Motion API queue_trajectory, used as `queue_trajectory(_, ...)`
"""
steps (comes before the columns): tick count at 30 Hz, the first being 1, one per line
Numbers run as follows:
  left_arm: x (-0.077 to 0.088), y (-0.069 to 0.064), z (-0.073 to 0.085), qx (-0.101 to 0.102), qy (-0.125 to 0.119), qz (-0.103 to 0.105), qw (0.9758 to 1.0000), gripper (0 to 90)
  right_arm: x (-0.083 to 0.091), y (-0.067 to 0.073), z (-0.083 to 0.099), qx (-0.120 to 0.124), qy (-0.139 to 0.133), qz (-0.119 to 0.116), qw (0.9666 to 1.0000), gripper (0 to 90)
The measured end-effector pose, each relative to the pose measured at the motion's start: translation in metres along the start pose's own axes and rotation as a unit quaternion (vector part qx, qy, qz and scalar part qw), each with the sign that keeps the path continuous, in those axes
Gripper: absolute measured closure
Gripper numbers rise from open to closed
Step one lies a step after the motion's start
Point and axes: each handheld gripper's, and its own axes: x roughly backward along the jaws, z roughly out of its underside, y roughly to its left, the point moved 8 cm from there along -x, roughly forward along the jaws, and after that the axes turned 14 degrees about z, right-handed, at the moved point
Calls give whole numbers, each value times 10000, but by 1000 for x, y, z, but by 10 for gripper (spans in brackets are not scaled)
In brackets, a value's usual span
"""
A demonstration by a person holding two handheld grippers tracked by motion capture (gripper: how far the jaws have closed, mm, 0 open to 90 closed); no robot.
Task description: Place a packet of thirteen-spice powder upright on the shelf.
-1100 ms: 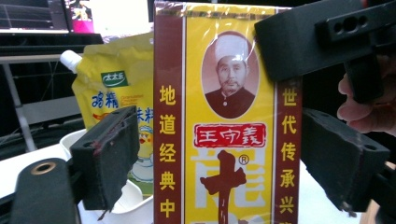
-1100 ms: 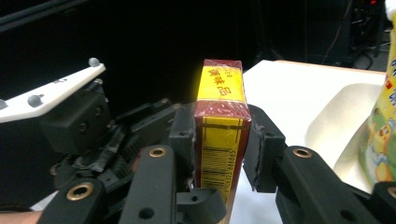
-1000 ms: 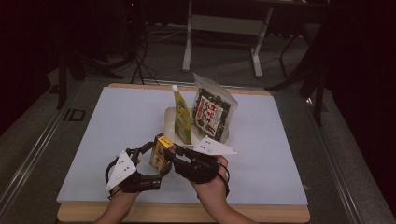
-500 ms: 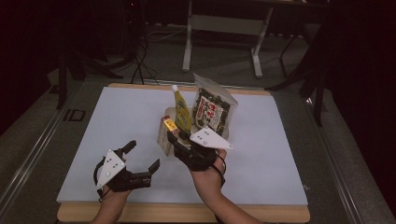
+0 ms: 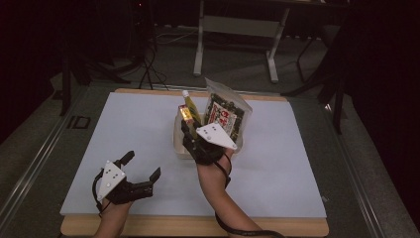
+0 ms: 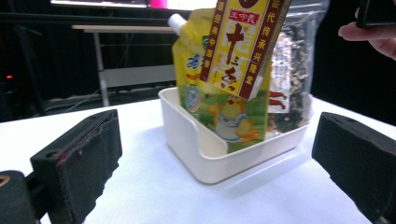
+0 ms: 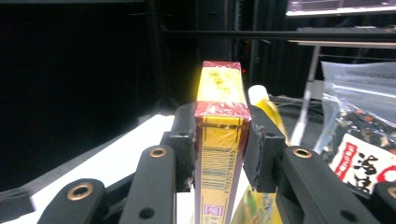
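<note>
A tall yellow and red box (image 7: 218, 88) is clamped between the jaws of my right gripper (image 7: 219, 149), which is shut on it. In the high view this gripper (image 5: 188, 125) holds the box (image 5: 185, 114) upright over the front of a white bin (image 5: 177, 135). In the left gripper view the box (image 6: 238, 42) hangs tilted above the bin (image 6: 196, 149). A yellow spouted pouch (image 6: 219, 116) and a clear bag of dark food (image 5: 223, 116) stand in the bin. My left gripper (image 5: 143, 166) rests open near the table's front left, with nothing in it.
The white table top (image 5: 297, 148) has free room on both sides of the bin. Its wooden front edge (image 5: 198, 225) lies just under my forearms. A metal stand (image 5: 237, 29) and dark floor lie beyond the far edge.
The right gripper has carried the box away from the left gripper, forward to the bin. The left gripper let go, opened and drew back to the front left.
</note>
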Motion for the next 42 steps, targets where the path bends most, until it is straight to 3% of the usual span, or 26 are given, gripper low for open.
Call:
queue_trajectory(3, 0, 1, 1, 11, 6, -47, 10000, 21, -11, -3, 4, -34, 48, 193, 9998, 677)
queue_trajectory(6, 0, 2, 1, 11, 8, -80, 10000, 21, -20, 0, 9, -123, 156, 224, 9996, 677)
queue_trajectory(15, 1, 1, 2, -25, 4, -76, 10000, 21, -45, 13, 23, 137, 265, 493, 9983, 677)
queue_trajectory(19, 1, 0, 2, -44, 10, -43, 10000, 21, -56, 12, 31, -7, 432, 529, 9977, 677)
queue_trajectory(22, 0, -1, 2, -55, 4, -25, 10000, 21, -59, 14, 34, 117, 431, 595, 9972, 677)
queue_trajectory(34, -4, -3, 5, -79, 84, 50, 9999, 21, -73, 14, 42, -247, 637, 713, 9951, 668)
queue_trajectory(42, -4, -3, 6, -92, 116, 73, 9999, 22, -78, 21, 46, -495, 770, 578, 9941, 632)
